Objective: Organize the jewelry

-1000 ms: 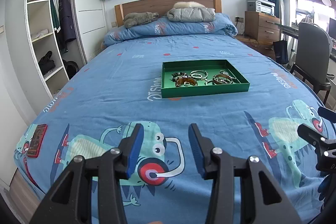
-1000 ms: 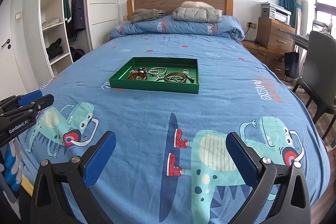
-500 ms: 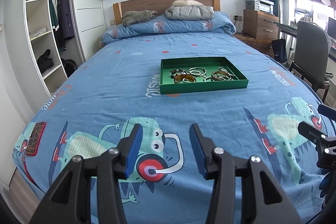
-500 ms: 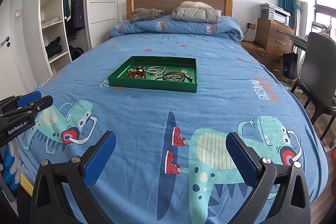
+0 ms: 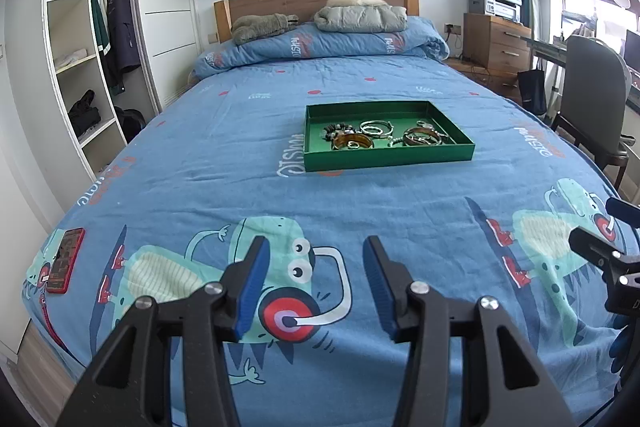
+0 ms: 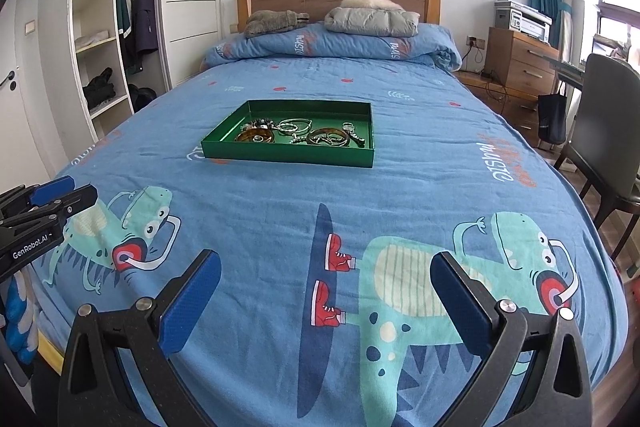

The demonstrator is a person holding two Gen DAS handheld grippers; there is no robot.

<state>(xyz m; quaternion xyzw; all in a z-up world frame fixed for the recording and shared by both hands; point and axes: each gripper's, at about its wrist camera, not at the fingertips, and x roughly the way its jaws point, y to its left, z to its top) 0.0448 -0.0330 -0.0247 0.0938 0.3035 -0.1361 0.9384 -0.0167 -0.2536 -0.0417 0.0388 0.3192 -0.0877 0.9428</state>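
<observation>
i see a shallow green tray (image 5: pixel 387 157) sitting flat on the blue cartoon-print bed (image 5: pixel 224 155), about mid-bed, well ahead of both tools. inside it, a loose cluster of jewelry (image 5: pixel 382 135): an amber-brown bangle (image 6: pixel 255 137) at the left, thin silver hoops (image 6: pixel 295 125) in the middle, a second brownish bangle (image 6: pixel 328 137) right of those, dark beads (image 5: pixel 337 129) at the far left; pieces overlap, count unclear. my left tool (image 5: pixel 316 281) hangs over the bed's near end, fingers partly spread, holding nothing. my right tool (image 6: pixel 326 297) is spread wide, also holding nothing. a red phone (image 5: pixel 65 259) lies near the bed's left edge.
</observation>
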